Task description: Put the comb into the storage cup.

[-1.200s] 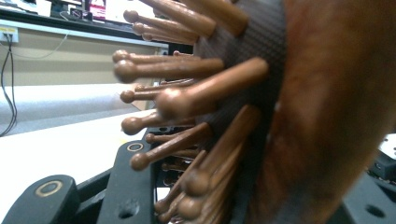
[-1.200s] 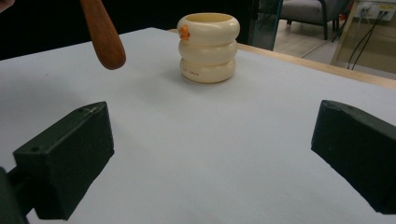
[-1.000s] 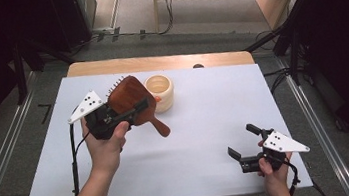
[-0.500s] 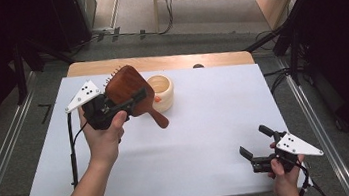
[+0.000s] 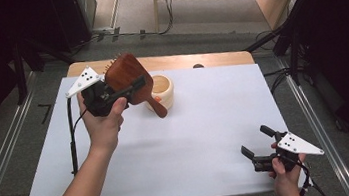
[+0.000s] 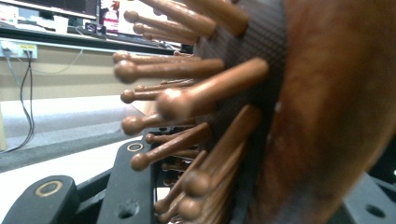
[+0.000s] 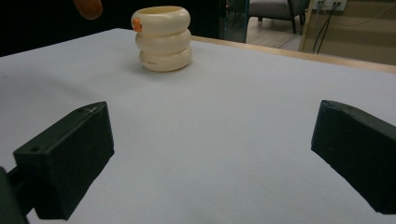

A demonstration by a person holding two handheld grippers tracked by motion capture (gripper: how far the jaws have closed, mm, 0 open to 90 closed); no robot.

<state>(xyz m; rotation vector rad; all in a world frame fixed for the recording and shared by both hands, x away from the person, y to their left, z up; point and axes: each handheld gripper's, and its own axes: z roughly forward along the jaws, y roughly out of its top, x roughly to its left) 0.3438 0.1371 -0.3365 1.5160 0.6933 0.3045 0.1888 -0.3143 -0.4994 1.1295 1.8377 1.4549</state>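
Left tongs (image 5: pixel 128 89) clamping hairbrush (image 5: pixel 130 78), above cup (image 5: pixel 162 92)

- 1 wooden hairbrush (image 5: pixel 128 78)
- 1 cream ribbed cup (image 5: pixel 162 91)
- 2 handheld grippers: left gripper (image 5: pixel 120 91), right gripper (image 5: pixel 257 142)
- 1 white table mat (image 5: pixel 206 124)

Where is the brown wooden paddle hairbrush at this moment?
In the high view the brown wooden paddle hairbrush is held off the table in the left gripper, at far left, its handle tip over the cream ribbed cup.
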